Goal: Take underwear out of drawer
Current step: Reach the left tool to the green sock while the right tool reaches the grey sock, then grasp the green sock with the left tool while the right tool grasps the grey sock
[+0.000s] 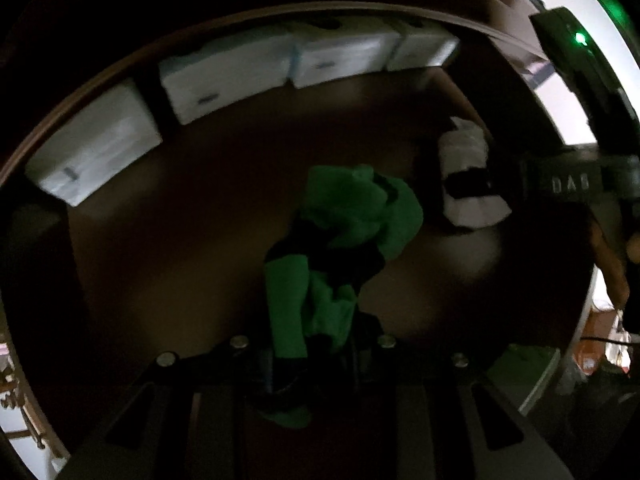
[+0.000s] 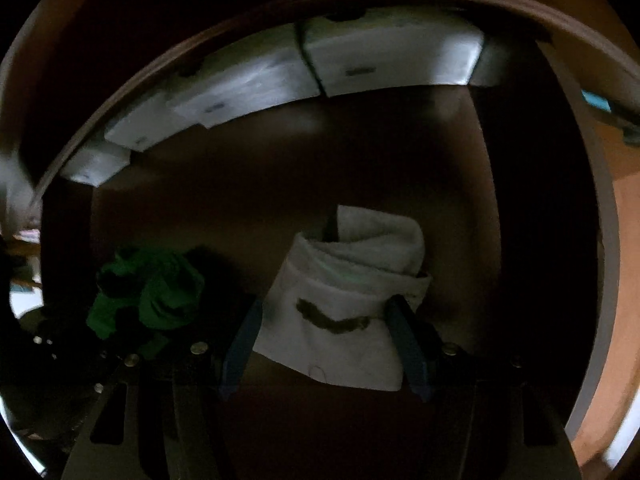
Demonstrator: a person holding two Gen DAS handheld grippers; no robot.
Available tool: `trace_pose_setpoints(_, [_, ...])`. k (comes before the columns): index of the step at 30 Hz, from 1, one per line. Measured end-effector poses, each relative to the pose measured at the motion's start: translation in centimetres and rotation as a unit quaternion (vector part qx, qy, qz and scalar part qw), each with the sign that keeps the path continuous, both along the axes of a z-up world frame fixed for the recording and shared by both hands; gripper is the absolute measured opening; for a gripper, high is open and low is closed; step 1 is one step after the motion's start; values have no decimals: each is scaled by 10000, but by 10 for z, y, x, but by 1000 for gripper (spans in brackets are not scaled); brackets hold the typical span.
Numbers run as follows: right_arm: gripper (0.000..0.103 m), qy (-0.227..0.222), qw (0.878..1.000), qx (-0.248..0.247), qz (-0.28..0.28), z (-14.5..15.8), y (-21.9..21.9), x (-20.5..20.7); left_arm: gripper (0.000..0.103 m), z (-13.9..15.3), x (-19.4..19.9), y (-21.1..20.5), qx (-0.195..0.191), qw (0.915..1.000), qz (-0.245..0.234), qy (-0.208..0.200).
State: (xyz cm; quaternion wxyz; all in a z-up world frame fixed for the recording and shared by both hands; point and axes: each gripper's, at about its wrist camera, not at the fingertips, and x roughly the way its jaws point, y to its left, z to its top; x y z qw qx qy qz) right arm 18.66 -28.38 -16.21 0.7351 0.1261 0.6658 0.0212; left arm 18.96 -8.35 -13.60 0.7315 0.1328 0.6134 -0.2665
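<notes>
Inside dark wooden drawer: left tool clenched on crumpled green underwear, right tool released around folded white underwear.

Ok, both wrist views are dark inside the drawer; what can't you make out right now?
- Left wrist view: the green underwear bunches over the left gripper, hiding its jaws.
- Right wrist view: whether the right gripper touches the white underwear between its jaws; shadow and blur.
- Both views: labels on the white boxes at the back, blurred.
- Drawer front corners: in darkness.

Soft green cloth underwear, matt
</notes>
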Motion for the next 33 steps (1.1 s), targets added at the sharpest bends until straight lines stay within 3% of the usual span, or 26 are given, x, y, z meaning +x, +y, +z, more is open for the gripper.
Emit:
trace_pose_setpoints(5, [67, 79, 9983, -474, 321, -2, 16, 1, 24, -9, -2, -8, 112, 9999, 88, 7])
trace_pose_setpoints(14, [67, 240, 9993, -283, -99, -3, 2, -6, 24, -9, -5, 1, 116, 9999, 84, 45])
trace_pose_setpoints(20, [66, 258, 9973, -561, 395, -4, 18, -4, 24, -6, -5, 3, 141, 9999, 73, -32])
trace_pose_setpoints(21, [63, 157, 9967, -582, 543, -2, 21, -6, 24, -5, -5, 3, 147, 9998, 82, -83])
trace_pose_setpoints(23, [43, 25, 9942, -784, 738, 0, 26, -10, 24, -3, -6, 2, 178, 9995, 134, -216])
trace_pose_setpoints(26, [29, -92, 9949, -584, 811, 4, 23, -16, 24, 1, -8, 4, 233, 9989, 200, -368])
trace_pose_setpoints(33, [18, -378, 9964, -141, 742, 10, 22, -29, 24, 5, -20, 1, 308, 9977, 202, -560])
